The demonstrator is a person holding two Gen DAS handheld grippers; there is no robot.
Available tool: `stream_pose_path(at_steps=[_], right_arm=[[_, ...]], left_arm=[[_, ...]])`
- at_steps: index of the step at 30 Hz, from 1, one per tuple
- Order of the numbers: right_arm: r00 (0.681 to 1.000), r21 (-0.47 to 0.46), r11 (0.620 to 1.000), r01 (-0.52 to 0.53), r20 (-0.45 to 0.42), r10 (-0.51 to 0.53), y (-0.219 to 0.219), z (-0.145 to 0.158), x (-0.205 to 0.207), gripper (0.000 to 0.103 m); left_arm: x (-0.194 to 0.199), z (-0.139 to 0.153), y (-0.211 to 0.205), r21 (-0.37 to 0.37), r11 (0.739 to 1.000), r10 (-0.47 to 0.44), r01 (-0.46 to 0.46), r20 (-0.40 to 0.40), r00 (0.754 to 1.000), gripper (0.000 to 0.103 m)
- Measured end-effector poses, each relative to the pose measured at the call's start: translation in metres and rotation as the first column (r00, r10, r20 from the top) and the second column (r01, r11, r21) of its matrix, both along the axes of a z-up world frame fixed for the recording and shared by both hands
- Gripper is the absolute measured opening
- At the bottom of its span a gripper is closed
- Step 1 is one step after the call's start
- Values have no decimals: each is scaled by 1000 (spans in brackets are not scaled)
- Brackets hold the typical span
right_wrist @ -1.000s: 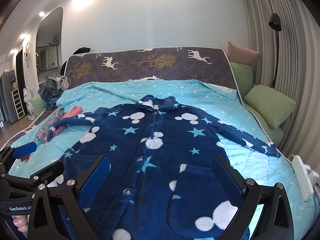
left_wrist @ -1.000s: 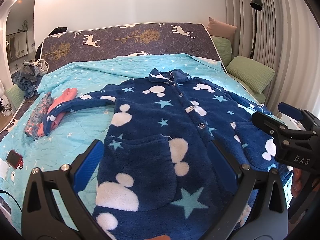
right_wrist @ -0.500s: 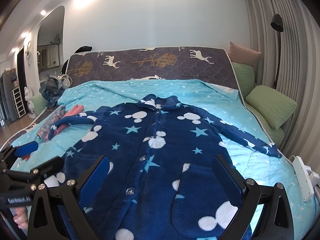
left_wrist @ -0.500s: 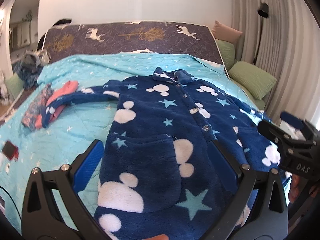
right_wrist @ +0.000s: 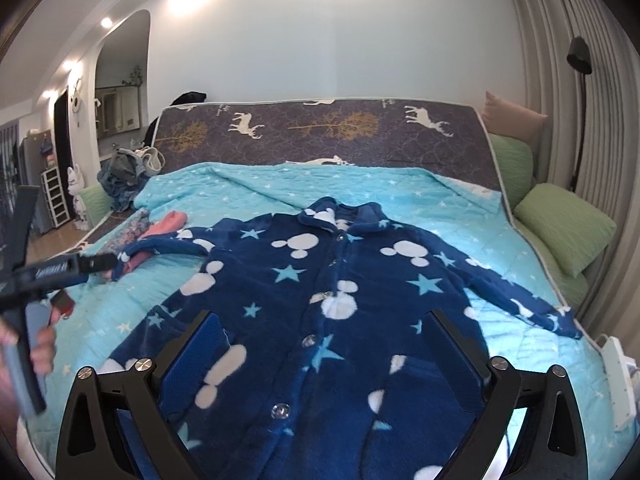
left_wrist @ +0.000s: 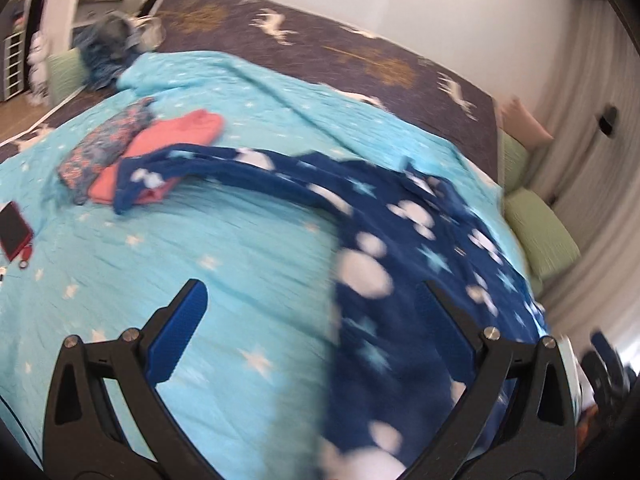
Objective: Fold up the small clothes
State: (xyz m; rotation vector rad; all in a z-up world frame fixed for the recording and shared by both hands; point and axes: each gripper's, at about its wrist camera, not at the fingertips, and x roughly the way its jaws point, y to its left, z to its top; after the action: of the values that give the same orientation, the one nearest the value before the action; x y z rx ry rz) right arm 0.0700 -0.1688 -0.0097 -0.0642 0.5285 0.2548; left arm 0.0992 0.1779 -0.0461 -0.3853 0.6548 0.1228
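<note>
Fleece jacket, navy with white blobs and stars, lies face up and buttoned on the turquoise quilt, collar toward the headboard, both sleeves spread out. Your left gripper is spread wide, nothing between the jaws, hanging over bare quilt just off the jacket's left edge; that view is motion-blurred, so exact height is unclear. Your right gripper is also spread wide and empty, hovering over the jacket's lower front near the hem.

Step in hand looks like the first fold, left sleeve in. That sleeve runs out from the jacket and its cuff rests on the folded pink garment, which sits beside a floral one.

- Pinch the sleeve near the cuff, fleece only, not the pink piece under it.
- Lift clear before carrying it across the jacket's chest, so the folded pile isn't dragged.
- Lay it flat along the button line.
- Keep the right gripper pressing or clear of the jacket front; don't bunch the hem.
- Red phone lies on the quilt, out beyond the sleeve; avoid it.
</note>
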Motion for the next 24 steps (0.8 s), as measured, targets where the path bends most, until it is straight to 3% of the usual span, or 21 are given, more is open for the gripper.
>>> stream_pose_path(at_steps=[2, 5, 7, 11, 13, 15, 18, 20, 23, 24], right_arm=[[1000, 7, 1000, 2, -19, -2, -1, -1, 10, 92], [998, 28, 1000, -7, -68, 9, -4, -6, 28, 66], [995, 33, 999, -12, -98, 15, -5, -10, 39, 48], [994, 5, 1000, -10, -111, 11, -3, -15, 57, 47], [994, -7, 1000, -6, -110, 6, -3, -16, 64, 47], [994, -22, 1000, -2, -111, 0, -2, -18, 72, 47], [994, -42, 999, 0, -109, -5, -1, -20, 82, 47], [993, -52, 999, -3, -114, -3, 1, -22, 89, 47], [992, -56, 998, -12, -123, 5, 3, -26, 97, 47], [992, -56, 998, -15, -123, 8, 3, -27, 99, 48]], left_arm=[[17, -3, 21, 1, 999, 47, -47, -19, 999, 102], [48, -15, 51, -16, 995, 97, -98, -57, 994, 95], [70, -26, 71, -77, 990, 108, -115, -88, 990, 88], [108, -52, 108, -225, 961, 135, -162, -130, 982, 87], [125, -66, 126, -312, 927, 165, -207, -156, 974, 87], [136, -78, 143, -419, 871, 202, -257, -172, 964, 86], [145, -88, 160, -522, 794, 250, -312, -187, 950, 86], [150, -90, 171, -559, 756, 281, -340, -192, 940, 75], [158, -94, 183, -590, 719, 298, -367, -214, 930, 36], [159, -94, 185, -600, 712, 296, -366, -217, 930, 18]])
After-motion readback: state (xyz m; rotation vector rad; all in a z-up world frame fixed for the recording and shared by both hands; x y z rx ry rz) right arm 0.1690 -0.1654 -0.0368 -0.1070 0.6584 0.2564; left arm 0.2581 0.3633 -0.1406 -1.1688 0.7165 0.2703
